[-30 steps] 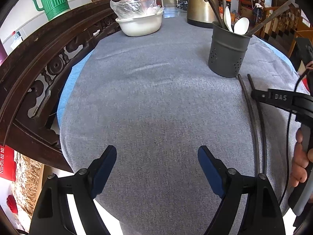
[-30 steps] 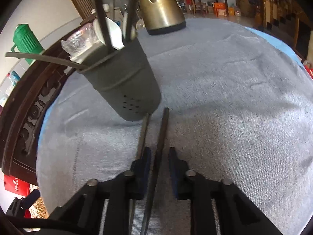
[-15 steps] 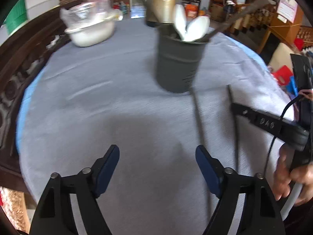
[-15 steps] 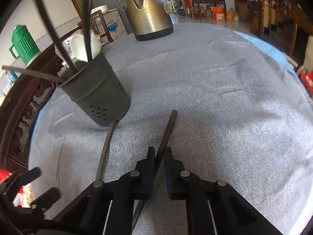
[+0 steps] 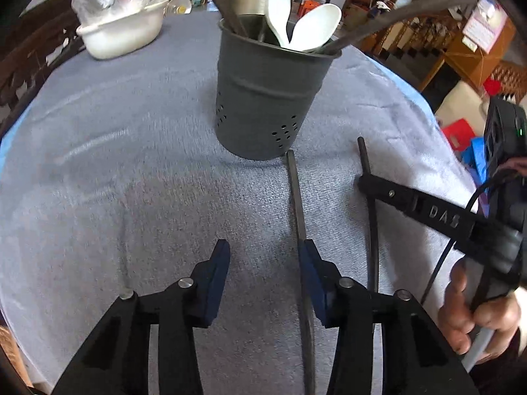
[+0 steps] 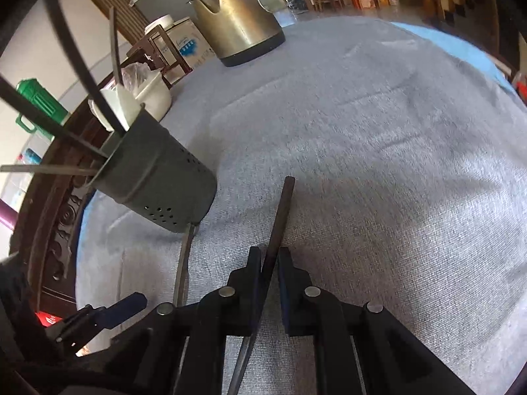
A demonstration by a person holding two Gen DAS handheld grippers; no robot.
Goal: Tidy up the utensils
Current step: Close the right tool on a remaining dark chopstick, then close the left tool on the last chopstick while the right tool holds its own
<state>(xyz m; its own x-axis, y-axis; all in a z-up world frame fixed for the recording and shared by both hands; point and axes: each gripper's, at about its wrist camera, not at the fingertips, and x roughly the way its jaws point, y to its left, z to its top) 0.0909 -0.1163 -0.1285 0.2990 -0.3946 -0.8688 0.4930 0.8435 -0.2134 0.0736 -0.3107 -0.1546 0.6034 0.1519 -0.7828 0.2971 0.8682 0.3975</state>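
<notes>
A dark grey perforated utensil holder [image 5: 266, 98] stands on the grey tablecloth and holds white spoons [image 5: 306, 29] and dark chopsticks. It also shows in the right wrist view [image 6: 158, 184]. Two dark chopsticks lie in front of it. My left gripper [image 5: 263, 270] is open, low over the cloth, with the left chopstick [image 5: 296, 204] along the inside of its right finger. My right gripper [image 6: 270, 260] is shut on the right chopstick [image 6: 280, 217], which also shows in the left wrist view [image 5: 369, 184].
A white bowl with a plastic bag [image 5: 122, 29] sits at the far left of the table. A brass kettle [image 6: 237, 23] stands at the far side. A carved wooden chair back [image 6: 56, 230] borders the table's left edge. A green jug [image 6: 36, 105] is beyond it.
My left gripper has swung right and moved up to the holder and the left chopstick, and its jaws have narrowed. My right gripper has closed onto the right chopstick and shifted it away from the holder.
</notes>
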